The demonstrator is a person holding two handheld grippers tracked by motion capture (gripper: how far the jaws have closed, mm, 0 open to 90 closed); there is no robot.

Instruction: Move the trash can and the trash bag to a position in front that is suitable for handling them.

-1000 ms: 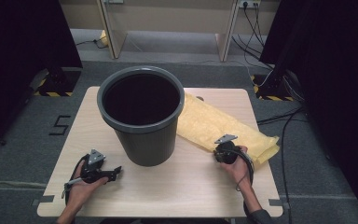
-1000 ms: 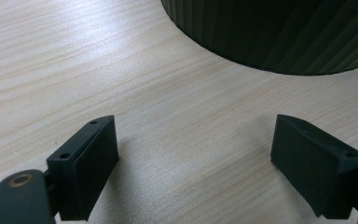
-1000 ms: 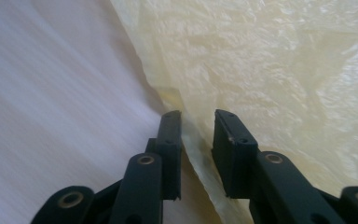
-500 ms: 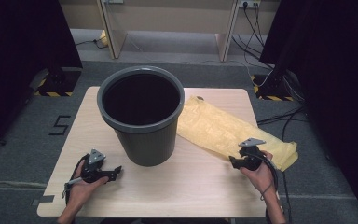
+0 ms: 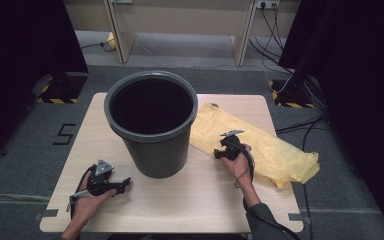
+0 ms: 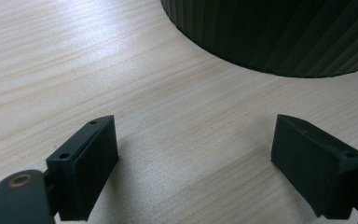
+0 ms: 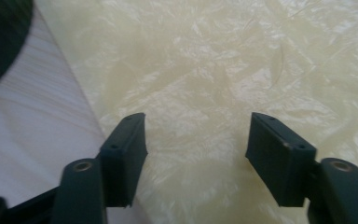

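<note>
A dark grey plastic bin (image 5: pixel 152 122) stands upright on the wooden table (image 5: pixel 180 210), its mouth open. A flat yellow plastic bag (image 5: pixel 275 147) lies to its right. My right gripper (image 5: pixel 218 153) is over the bag's near-left part, close to the bin. In the right gripper view the right gripper (image 7: pixel 198 140) has its jaws apart above the bag (image 7: pixel 223 60); they have just been closing, with nothing pinched between them. My left gripper (image 5: pixel 126 183) rests open on the table left of the bin; in the left gripper view, the left gripper (image 6: pixel 193 140) faces the bin's base (image 6: pixel 270 32).
The table's front half (image 5: pixel 180 210) is bare wood. The bag's right end (image 5: pixel 305 167) reaches the table's right edge. Grey floor, cables and dark curtains surround the table.
The right gripper went right along the bag, whose right end now lies farther right, then swung back left toward the bin. The left gripper stayed put.
</note>
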